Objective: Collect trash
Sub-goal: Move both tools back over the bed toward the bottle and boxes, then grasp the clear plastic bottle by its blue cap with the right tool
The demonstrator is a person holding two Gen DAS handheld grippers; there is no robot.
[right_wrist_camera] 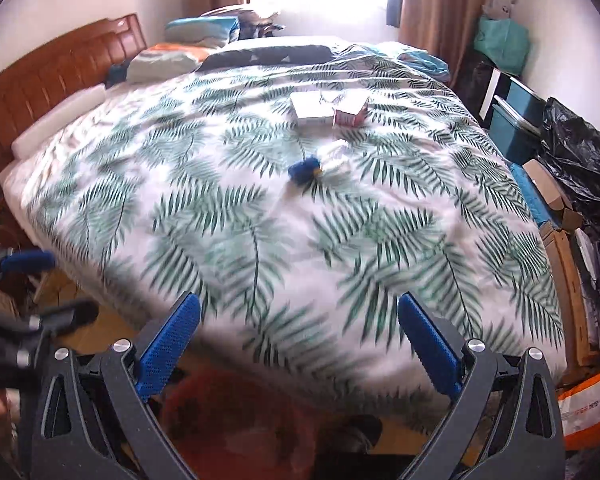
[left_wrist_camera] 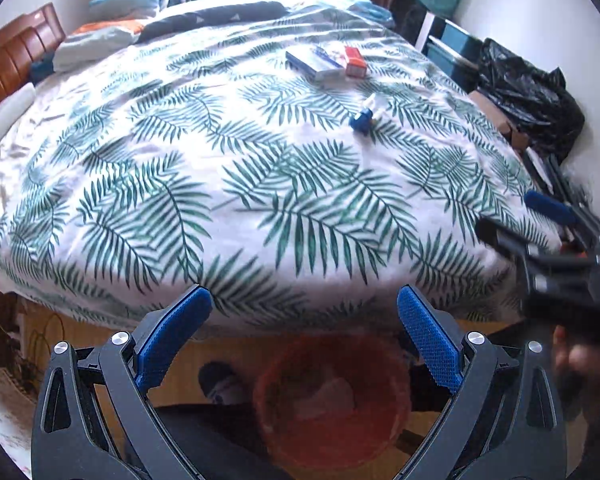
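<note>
Rumpled fern-print bedspread (left_wrist_camera: 228, 184) bears flat cardboard boxes (left_wrist_camera: 320, 62); both ribbed-padded tools (left_wrist_camera: 304, 304) (right_wrist_camera: 300, 312) spread, empty.

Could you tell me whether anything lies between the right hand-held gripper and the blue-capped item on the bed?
Nothing visible does: only bare leaf-print bedcover lies between the open right hand-held gripper and the blue-capped item; the boxes sit beyond it.

Red bin (left_wrist_camera: 332, 400) below left gripper (left_wrist_camera: 304, 320): out of focus, pale contents unreadable. Right gripper (left_wrist_camera: 556, 240) smeared by motion, clipped at frame edge. Box labels (left_wrist_camera: 320, 60) ahead too small to read. Blue-capped thing (right_wrist_camera: 320, 166) ahead, blurry, can't ID.
</note>
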